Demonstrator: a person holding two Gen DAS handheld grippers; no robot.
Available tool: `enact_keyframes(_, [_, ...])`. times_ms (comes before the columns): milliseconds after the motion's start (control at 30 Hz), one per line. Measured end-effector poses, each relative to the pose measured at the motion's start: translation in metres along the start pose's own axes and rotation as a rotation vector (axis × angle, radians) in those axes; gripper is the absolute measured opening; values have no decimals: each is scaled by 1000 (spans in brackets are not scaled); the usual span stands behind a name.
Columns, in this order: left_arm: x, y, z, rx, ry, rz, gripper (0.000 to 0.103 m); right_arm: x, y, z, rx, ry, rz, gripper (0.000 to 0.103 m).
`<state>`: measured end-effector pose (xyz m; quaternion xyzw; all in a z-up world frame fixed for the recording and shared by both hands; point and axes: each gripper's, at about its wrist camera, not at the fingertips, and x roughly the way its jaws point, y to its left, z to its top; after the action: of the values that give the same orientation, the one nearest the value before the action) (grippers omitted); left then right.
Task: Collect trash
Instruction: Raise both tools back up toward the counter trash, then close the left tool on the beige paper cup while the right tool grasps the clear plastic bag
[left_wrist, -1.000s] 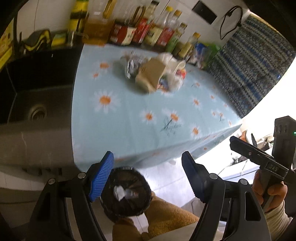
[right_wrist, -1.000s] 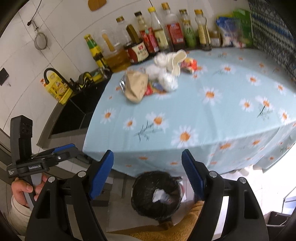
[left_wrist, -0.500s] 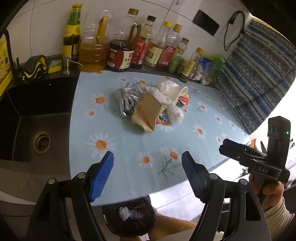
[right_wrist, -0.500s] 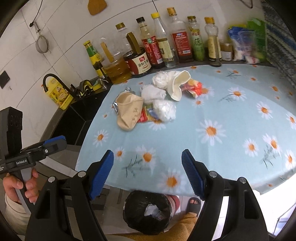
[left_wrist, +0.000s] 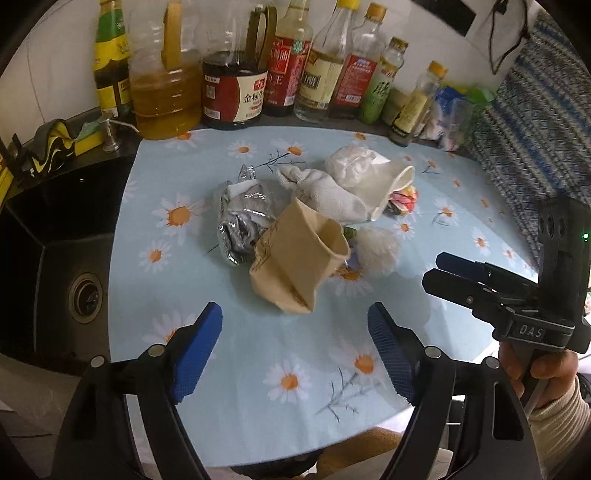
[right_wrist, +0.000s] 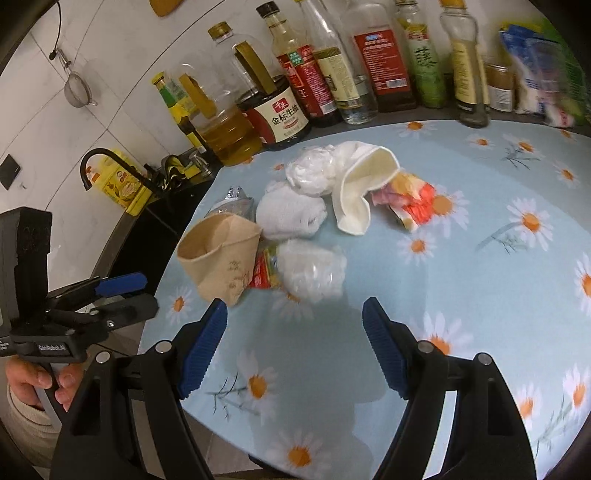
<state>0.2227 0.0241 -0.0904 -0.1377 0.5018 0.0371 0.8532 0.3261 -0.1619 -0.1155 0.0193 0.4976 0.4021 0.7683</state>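
Left wrist view
Left gripper (left_wrist: 295, 334): bottom of the frame, blue pads spread wide apart with nothing between them, above the daisy tablecloth (left_wrist: 236, 376).
Trash pile: centre of the frame, beyond the gripper's tips and not touching them.
Brown paper cup (left_wrist: 299, 267): crushed, on its side, the piece nearest the gripper.
Foil wrapper (left_wrist: 240, 221): crumpled, just left of the brown cup and touching it.
White cloth (left_wrist: 325, 194): bunched behind the brown cup.
White paper cup (left_wrist: 384, 188): on its side, mouth toward the right, against the cloth.
Clear plastic wad (left_wrist: 378, 251): just right of the brown cup.
Right gripper (left_wrist: 437, 269): right edge of the frame, held in a hand (left_wrist: 535, 373), jaws nearly together, nothing in them.
Sink (left_wrist: 55, 266): left of the frame, dark, beside the tablecloth's edge.
Bottles (left_wrist: 236, 85): row along the top of the frame, against the wall.

Right wrist view
Right gripper (right_wrist: 295, 343): bottom centre, pads wide apart and empty, over the tablecloth (right_wrist: 461, 314).
Trash pile: centre to upper left of centre; the plastic wad (right_wrist: 314, 273) lies closest, just beyond the tips.
Brown paper cup (right_wrist: 221, 254): left of the wad, mouth facing left.
Red snack wrapper (right_wrist: 264, 273): wedged between the brown cup and the wad.
White paper cup (right_wrist: 360, 192): behind, with a colourful wrapper (right_wrist: 410, 199) at its right.
Left gripper (right_wrist: 147, 291): left edge, near the brown cup, fingers close together, holding nothing.
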Motion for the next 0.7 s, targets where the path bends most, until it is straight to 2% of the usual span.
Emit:
enact_keyframes(133, [18,2,13,-25,35,15,79,19,-8,11,-14,30,20,75])
enact_keyframes(367, [37,-10,26,4,67,49,79,36,-20,24,-16,54,53,75])
enact_keyframes(700, [50,-17,45,16,63,86,79,46,-33,26,-21,79,109,69])
